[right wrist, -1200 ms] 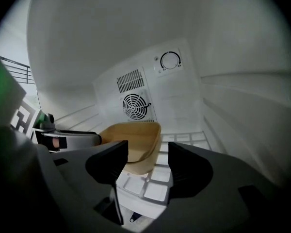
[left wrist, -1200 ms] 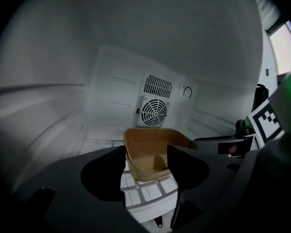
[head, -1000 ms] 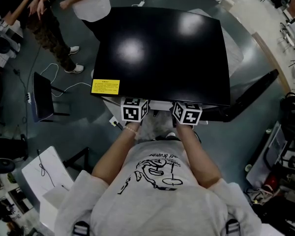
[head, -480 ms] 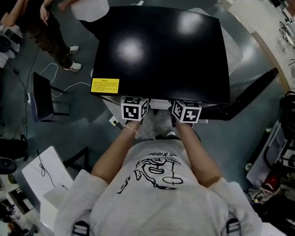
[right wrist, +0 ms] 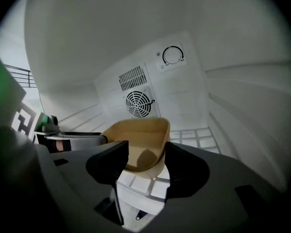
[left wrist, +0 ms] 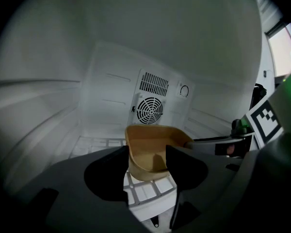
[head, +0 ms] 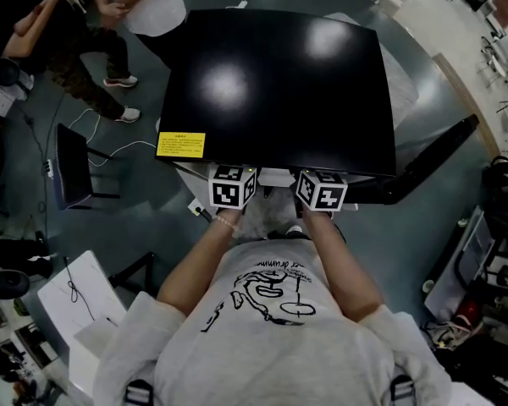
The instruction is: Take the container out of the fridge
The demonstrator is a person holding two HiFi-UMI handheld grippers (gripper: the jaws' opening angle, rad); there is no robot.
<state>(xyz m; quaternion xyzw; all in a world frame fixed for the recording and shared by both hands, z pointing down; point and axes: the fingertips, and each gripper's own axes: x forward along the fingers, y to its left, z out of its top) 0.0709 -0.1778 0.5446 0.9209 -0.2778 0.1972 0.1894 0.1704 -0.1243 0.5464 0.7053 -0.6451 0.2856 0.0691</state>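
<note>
Grey floor (head: 152, 227) is seen all round, and a small black-topped fridge (head: 279, 91) is stood at 12 o'clock from the person, so its inside can be reached. A tan container (left wrist: 148, 144) is set on the white wire shelf (left wrist: 143, 191) inside, at 6 o'clock from the round fan (left wrist: 150, 109). The left gripper (left wrist: 146, 157) is held with its jaws apart. They have just been closing a little, with the container's near edge between them, not yet pinched. The right gripper (right wrist: 146, 152) is held open round the other near corner, likely so both sides can be lifted together.
</note>
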